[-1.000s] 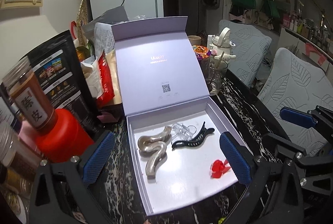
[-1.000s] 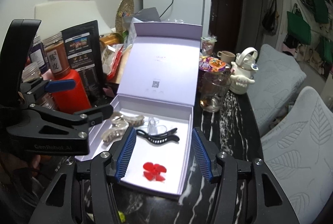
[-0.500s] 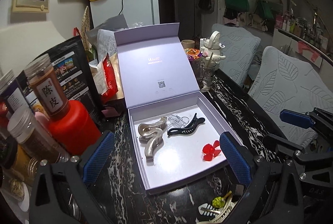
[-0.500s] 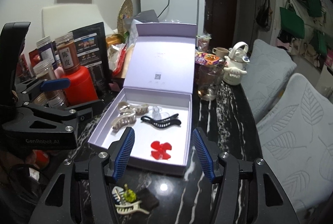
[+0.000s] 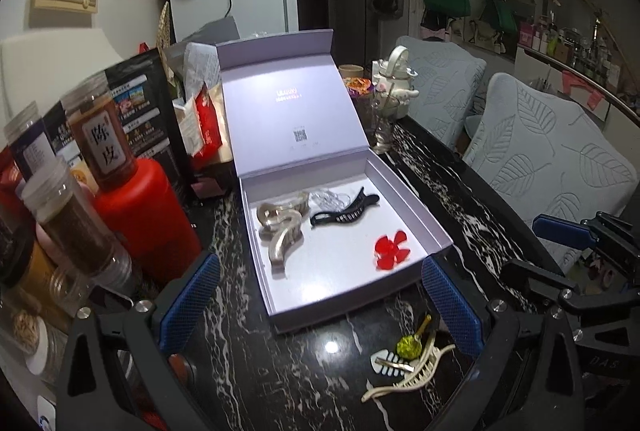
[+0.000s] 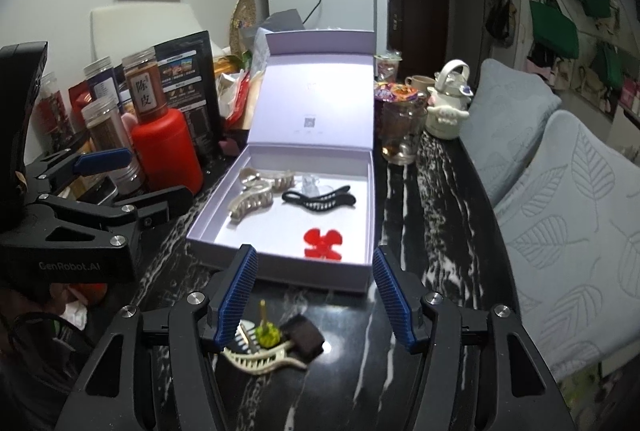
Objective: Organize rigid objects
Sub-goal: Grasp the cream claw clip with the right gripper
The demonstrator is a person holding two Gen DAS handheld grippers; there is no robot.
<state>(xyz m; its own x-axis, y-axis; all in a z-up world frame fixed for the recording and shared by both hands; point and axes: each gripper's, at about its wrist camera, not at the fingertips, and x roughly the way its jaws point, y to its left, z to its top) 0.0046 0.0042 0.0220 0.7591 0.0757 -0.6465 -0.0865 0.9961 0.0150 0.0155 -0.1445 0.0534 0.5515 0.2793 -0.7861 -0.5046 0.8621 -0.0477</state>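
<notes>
On the left we see a smooth red bottle (image 5: 144, 223) and ribbed-lid jars (image 6: 105, 127) on the black marbled counter (image 5: 248, 351). Our left tongs (image 5: 316, 299) are spread, pinching nothing. The matte lilac box (image 5: 400, 191), lid upright, holds curved champagne claw clips (image 5: 282, 231), a toothed black clip (image 5: 344, 213) and a glossy red flower clip (image 5: 392, 245). Nearer, a cream toothed claw clip (image 6: 260, 357) lies on the counter outside it, just beside the ridged blue left pad of our right tongs (image 6: 314, 295), empty and spread.
</notes>
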